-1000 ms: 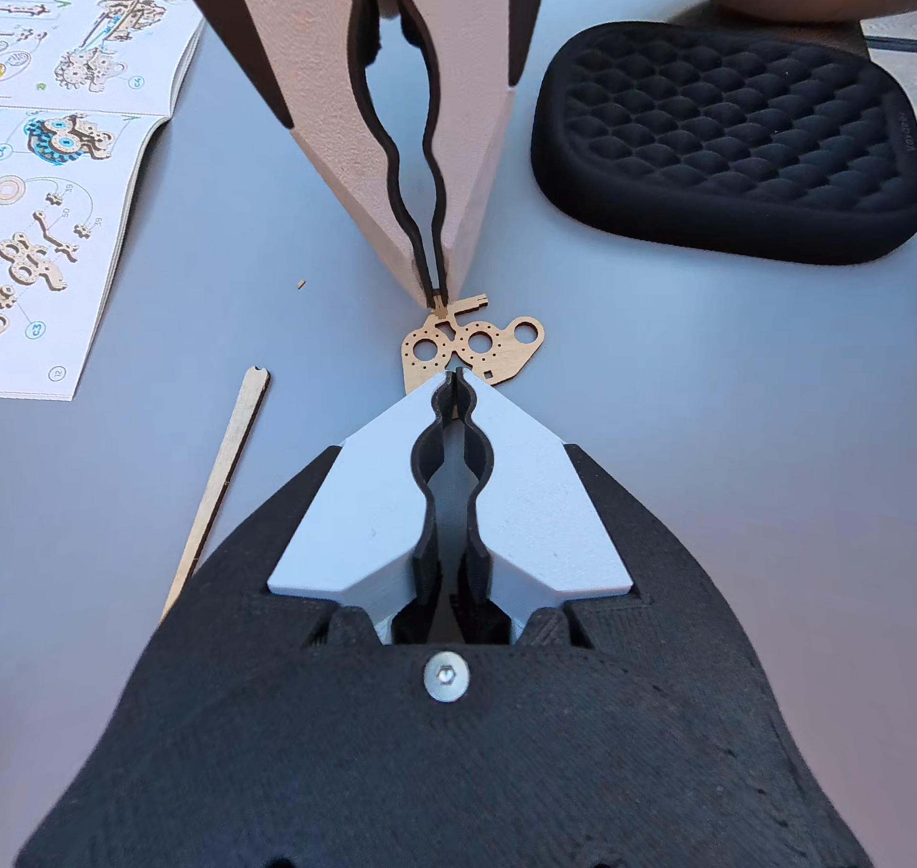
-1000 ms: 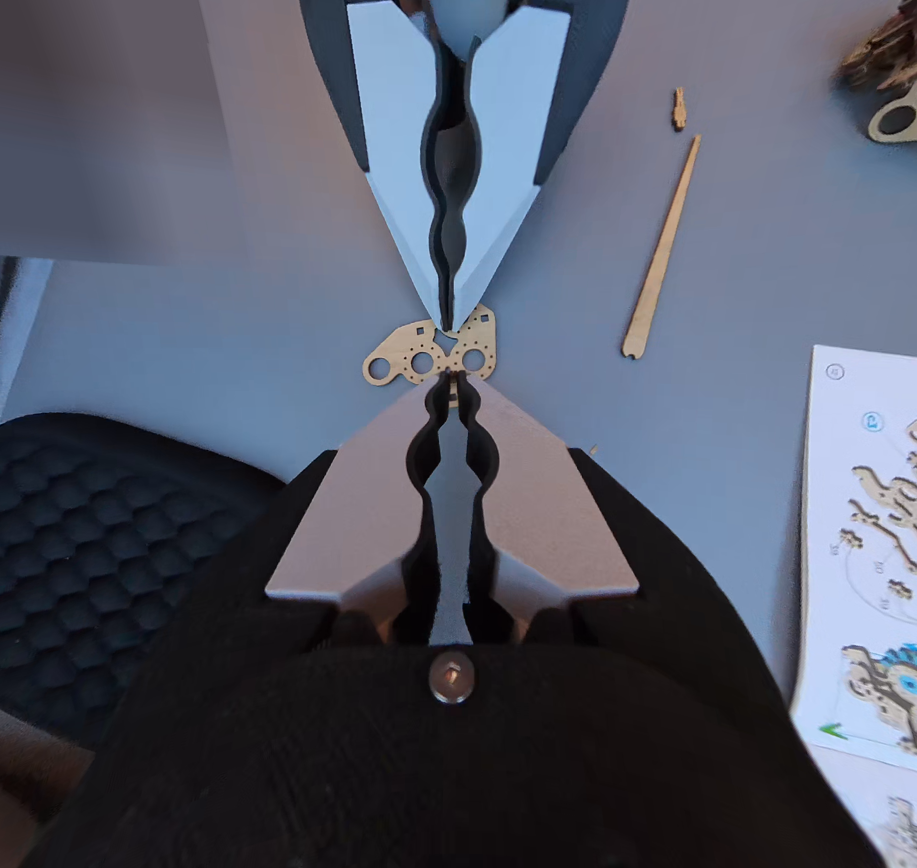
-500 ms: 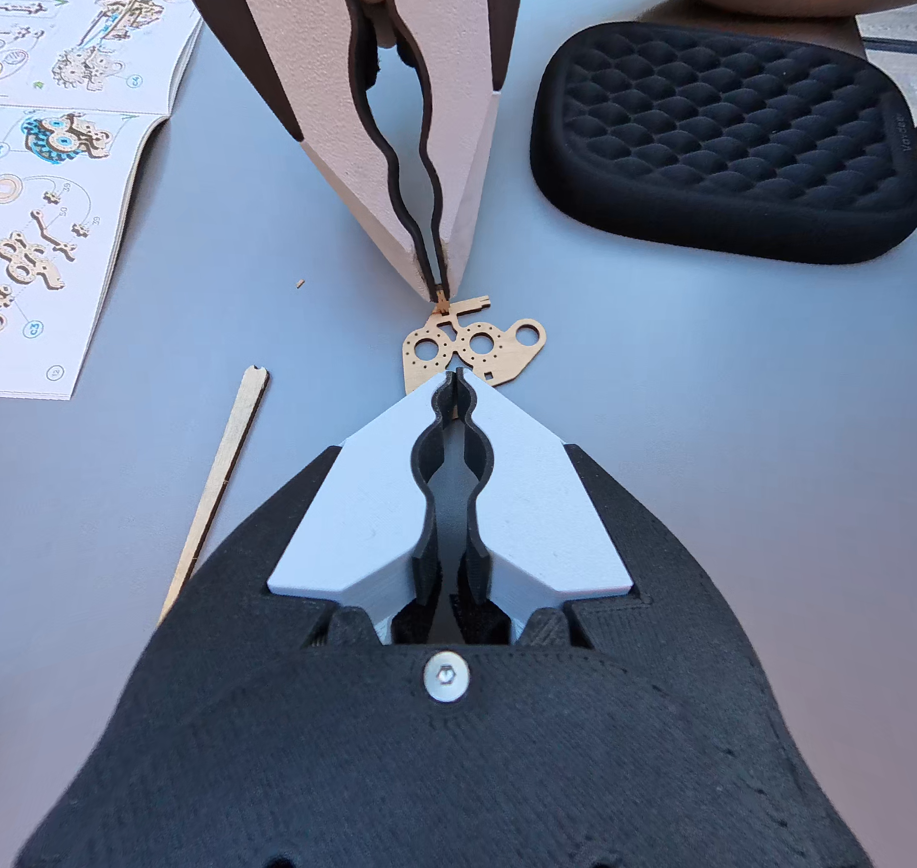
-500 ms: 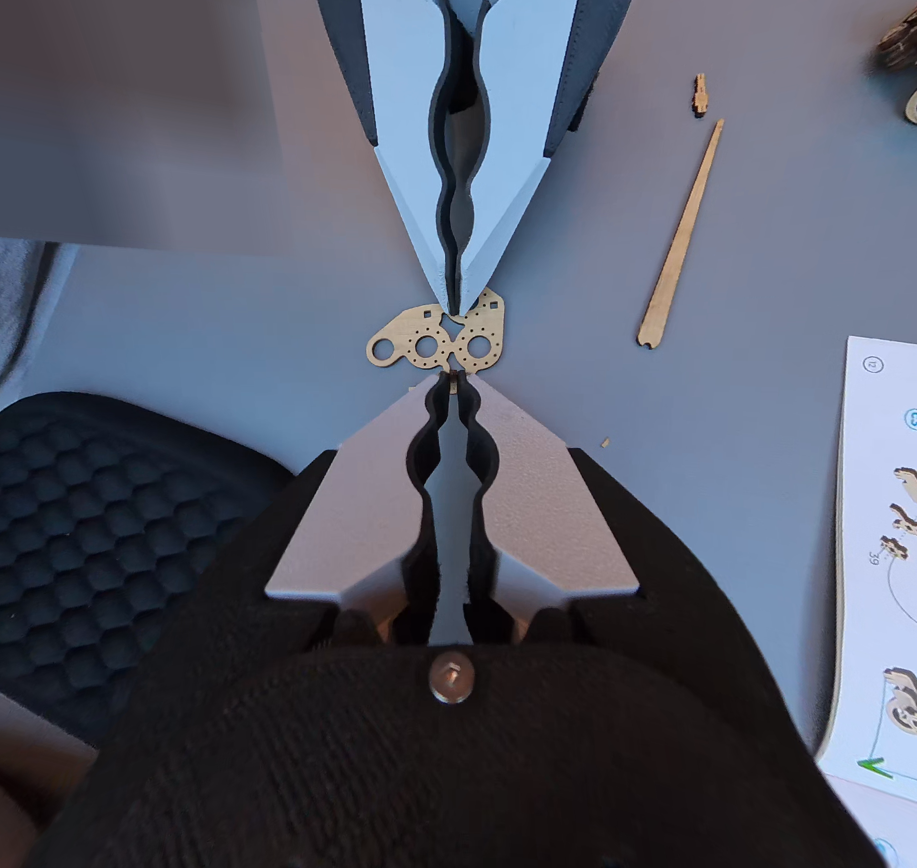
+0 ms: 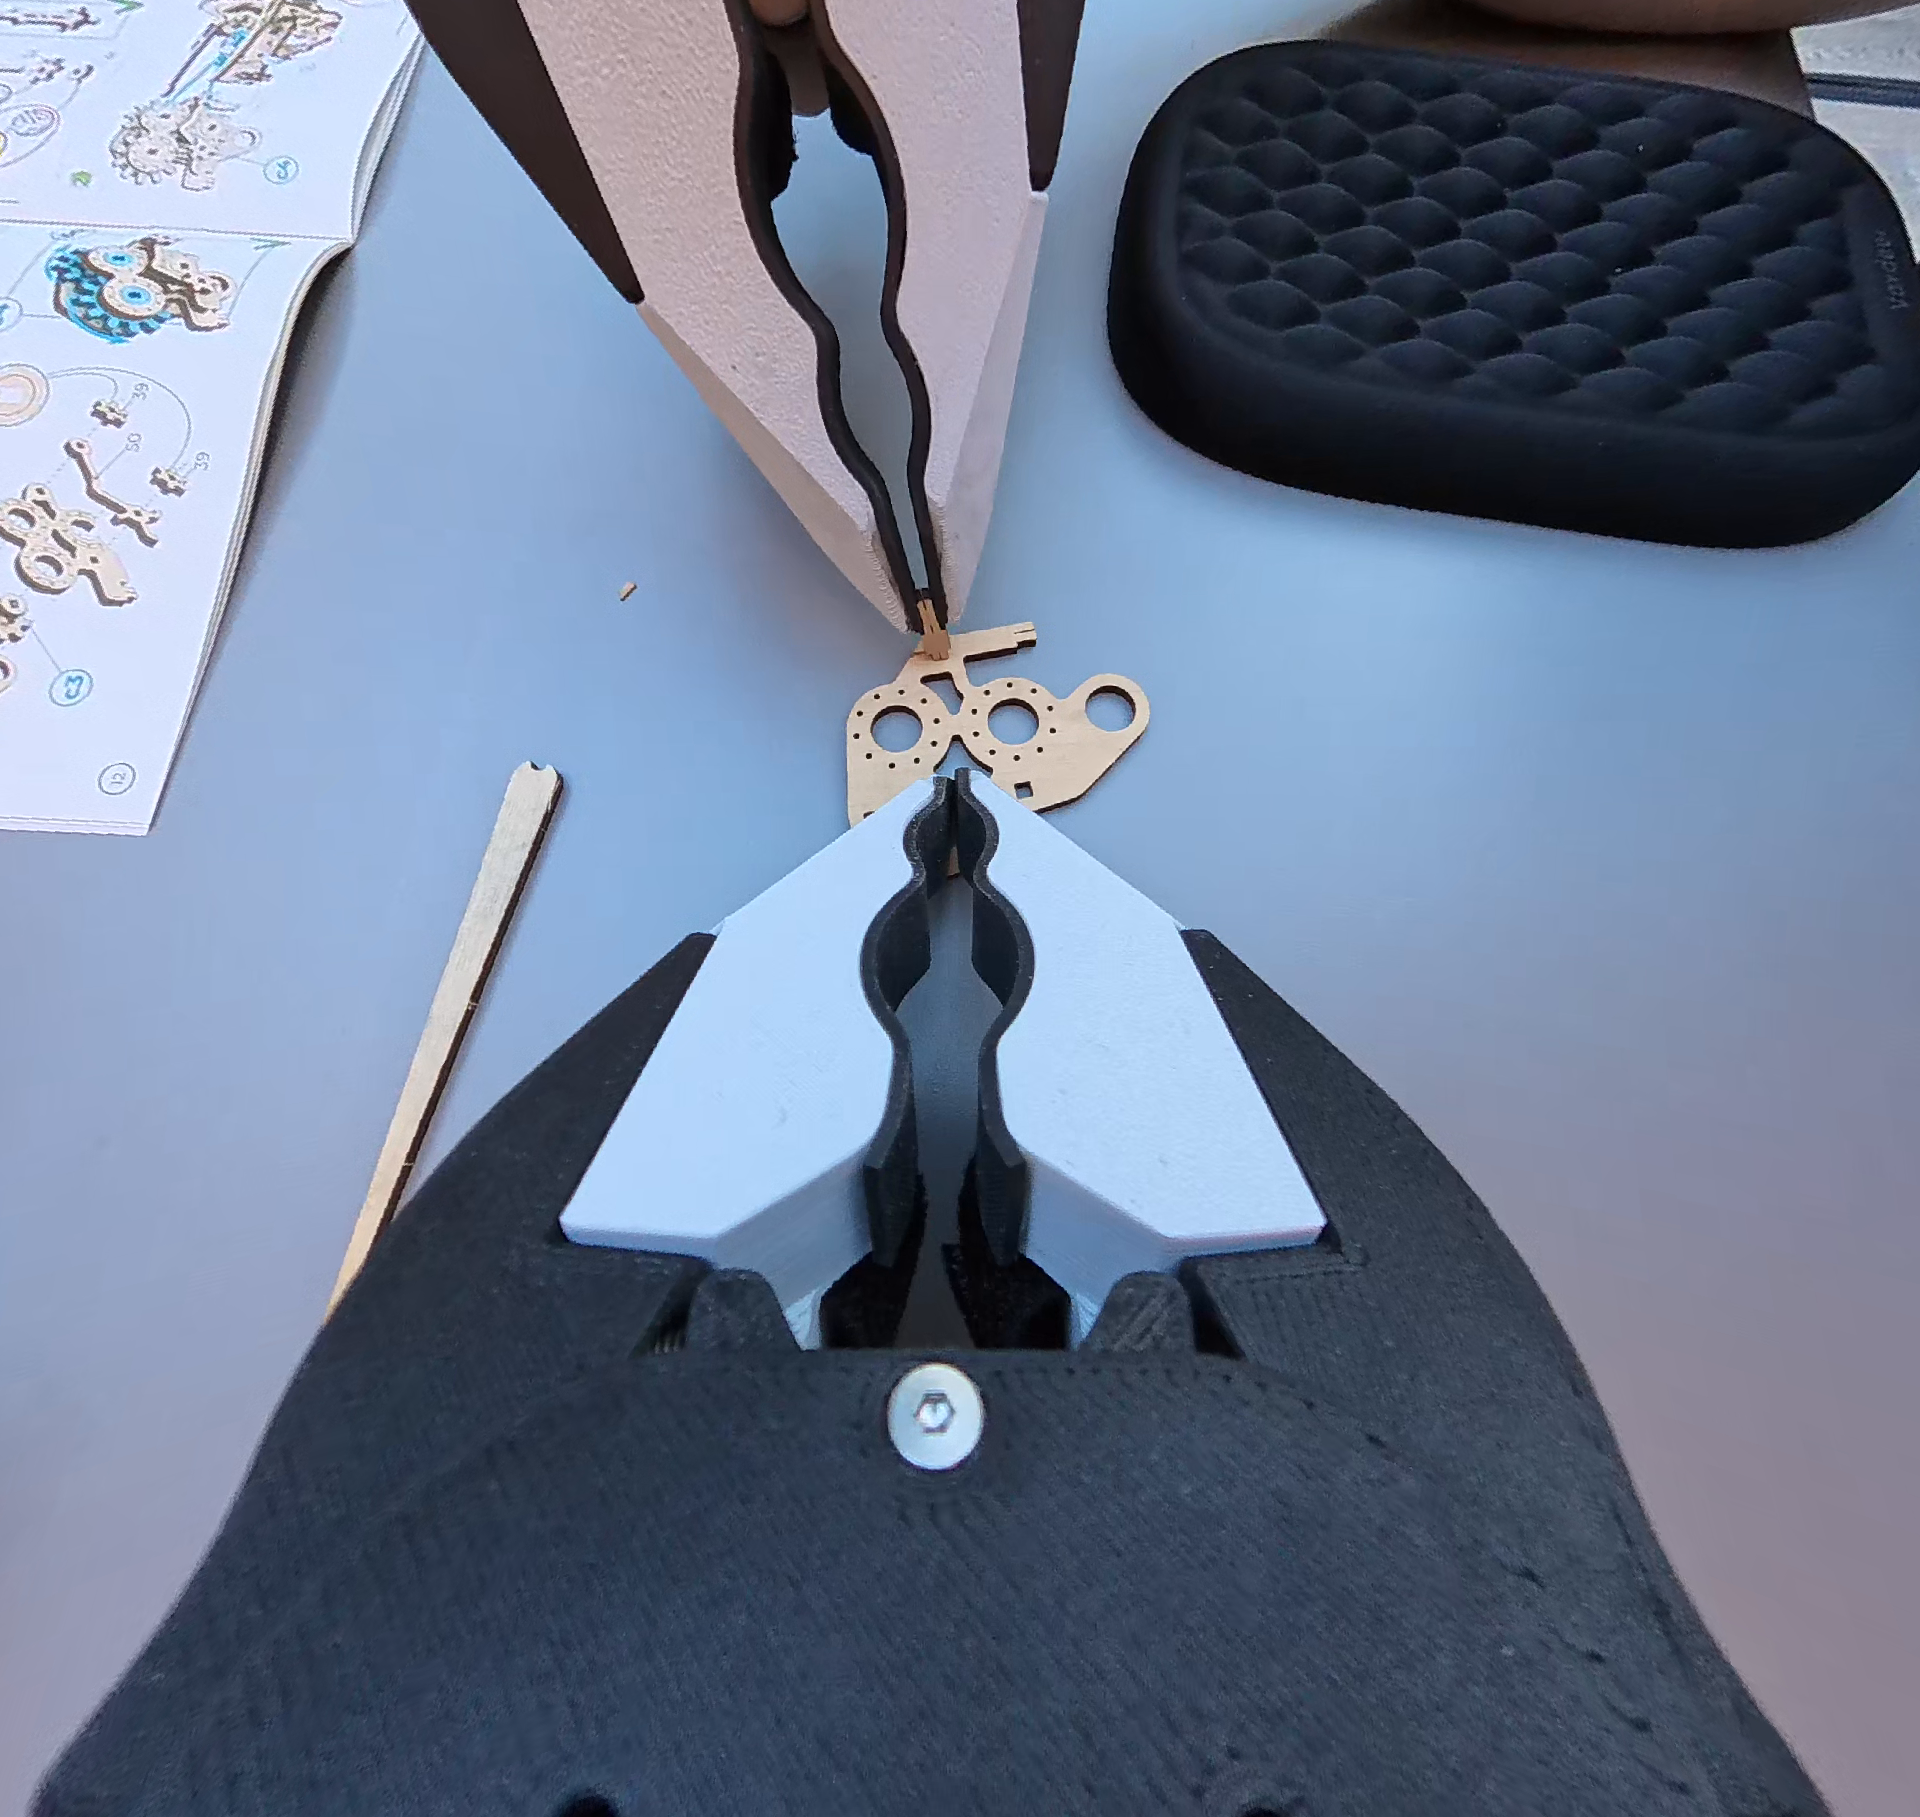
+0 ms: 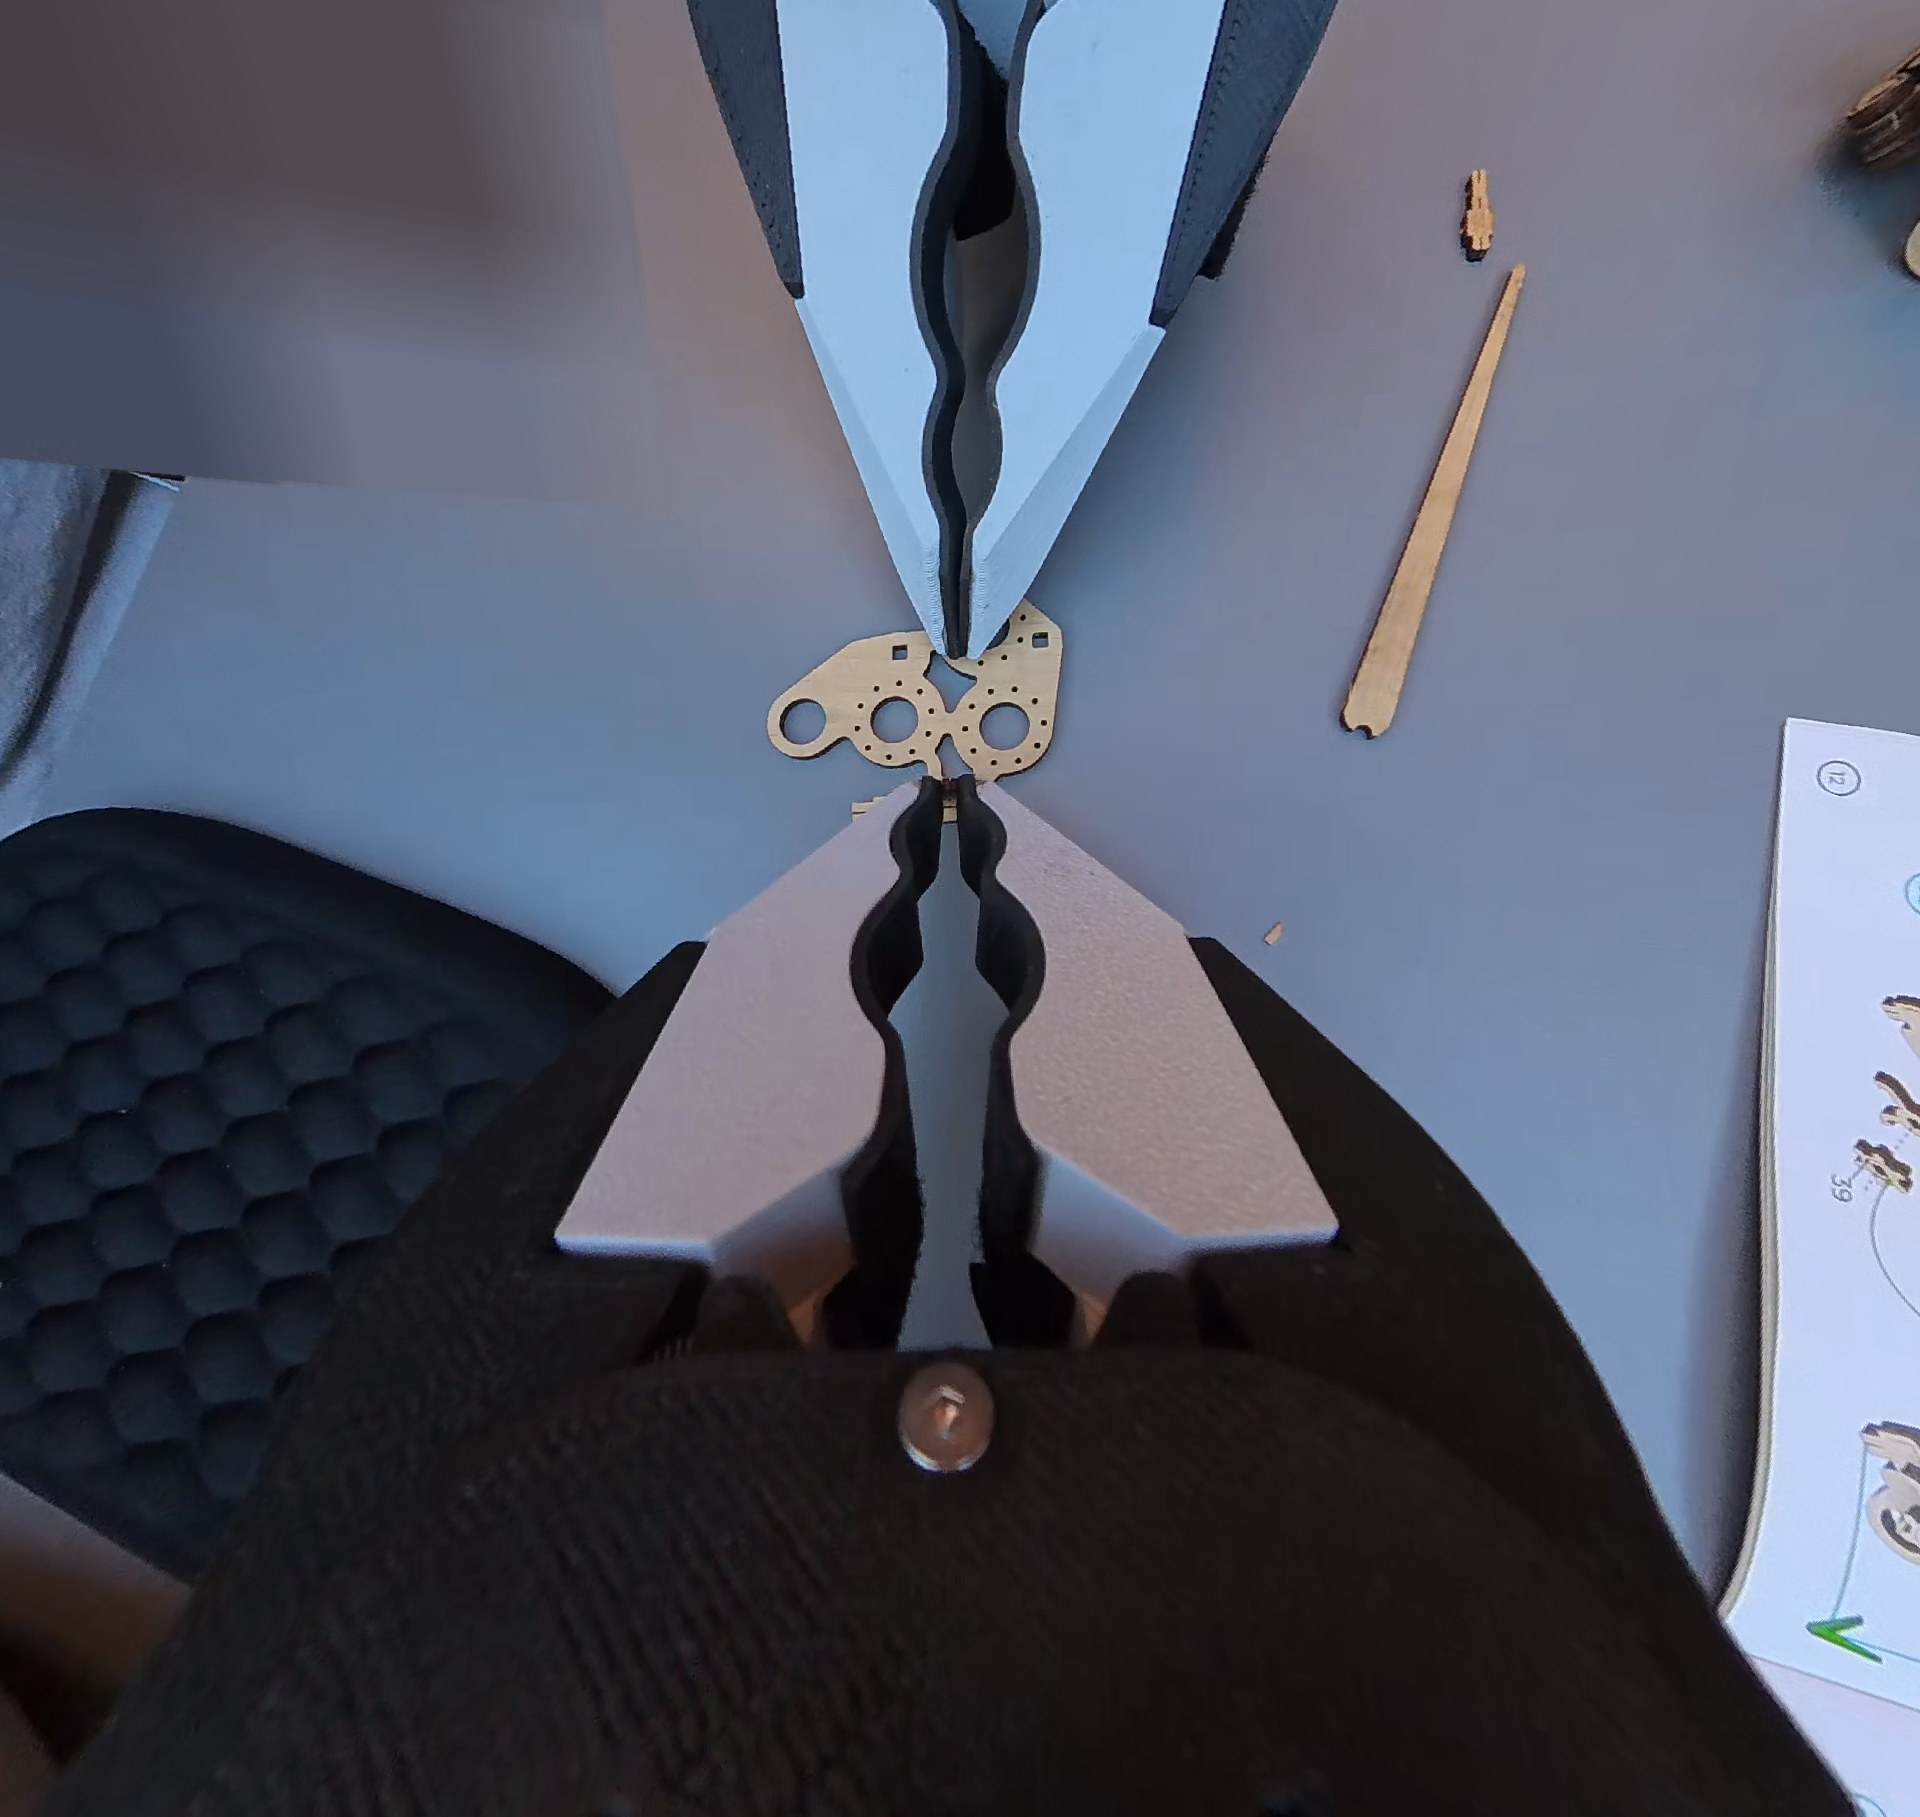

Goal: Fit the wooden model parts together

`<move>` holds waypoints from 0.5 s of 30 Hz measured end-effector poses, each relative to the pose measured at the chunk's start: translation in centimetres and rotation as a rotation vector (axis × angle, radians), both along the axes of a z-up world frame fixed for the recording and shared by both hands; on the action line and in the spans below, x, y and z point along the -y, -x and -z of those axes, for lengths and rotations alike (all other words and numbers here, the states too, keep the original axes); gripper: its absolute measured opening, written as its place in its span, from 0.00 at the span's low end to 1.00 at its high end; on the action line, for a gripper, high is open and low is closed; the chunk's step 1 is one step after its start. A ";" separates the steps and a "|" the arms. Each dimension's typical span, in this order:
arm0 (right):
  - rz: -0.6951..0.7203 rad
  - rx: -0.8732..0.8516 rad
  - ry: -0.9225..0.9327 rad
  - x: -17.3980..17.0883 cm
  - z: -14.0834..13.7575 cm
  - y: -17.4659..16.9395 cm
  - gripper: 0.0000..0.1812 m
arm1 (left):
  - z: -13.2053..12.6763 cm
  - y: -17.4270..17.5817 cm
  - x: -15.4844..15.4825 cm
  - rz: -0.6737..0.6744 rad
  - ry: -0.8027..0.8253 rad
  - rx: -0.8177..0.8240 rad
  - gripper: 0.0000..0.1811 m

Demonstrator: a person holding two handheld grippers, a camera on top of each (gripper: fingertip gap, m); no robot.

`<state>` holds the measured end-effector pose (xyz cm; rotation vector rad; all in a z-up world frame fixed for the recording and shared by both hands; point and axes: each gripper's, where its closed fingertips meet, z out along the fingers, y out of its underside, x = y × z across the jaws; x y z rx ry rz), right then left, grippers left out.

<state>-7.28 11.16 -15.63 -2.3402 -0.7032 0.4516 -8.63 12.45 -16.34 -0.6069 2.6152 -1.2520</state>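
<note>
A flat wooden plate [image 5: 1003, 728] with three round holes lies on the grey table [image 5: 1351, 936]; it also shows in the right wrist view [image 6: 914, 718]. My left gripper [image 5: 956, 782], with pale blue fingers, is shut, and its tips rest on the plate's near edge [image 6: 961, 650]. My right gripper [image 6: 940, 785], with beige fingers, is shut on a small wooden peg [image 5: 932, 637]. It holds the peg at the plate's far edge, where a thin wooden arm piece [image 5: 997, 637] lies. The two grippers face each other across the plate.
A black honeycomb pad [image 5: 1507, 292] lies right of the plate. An open instruction booklet [image 5: 125, 417] lies to the left, with a long wooden stick [image 5: 457, 1019] beside it. A loose small peg [image 6: 1475, 214] and part of an assembled model [image 6: 1891, 105] lie farther off. Less than 4 cm separates the two grippers' tips.
My right gripper has tilted and shifted slightly while its tips stay on the small peg at the plate's edge. My left gripper and the plate have not moved.
</note>
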 end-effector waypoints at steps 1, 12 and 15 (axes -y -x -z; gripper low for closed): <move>0.001 0.003 0.000 0.0 0.0 0.0 0.01 | 0.0 0.0 0.0 0.000 0.000 0.000 0.00; 0.035 0.167 0.113 0.0 0.2 -0.1 0.01 | 0.0 0.0 0.0 -0.006 -0.012 0.023 0.00; 0.023 0.222 0.157 0.0 0.2 -0.1 0.01 | 0.0 0.1 0.0 -0.007 -0.017 0.034 0.00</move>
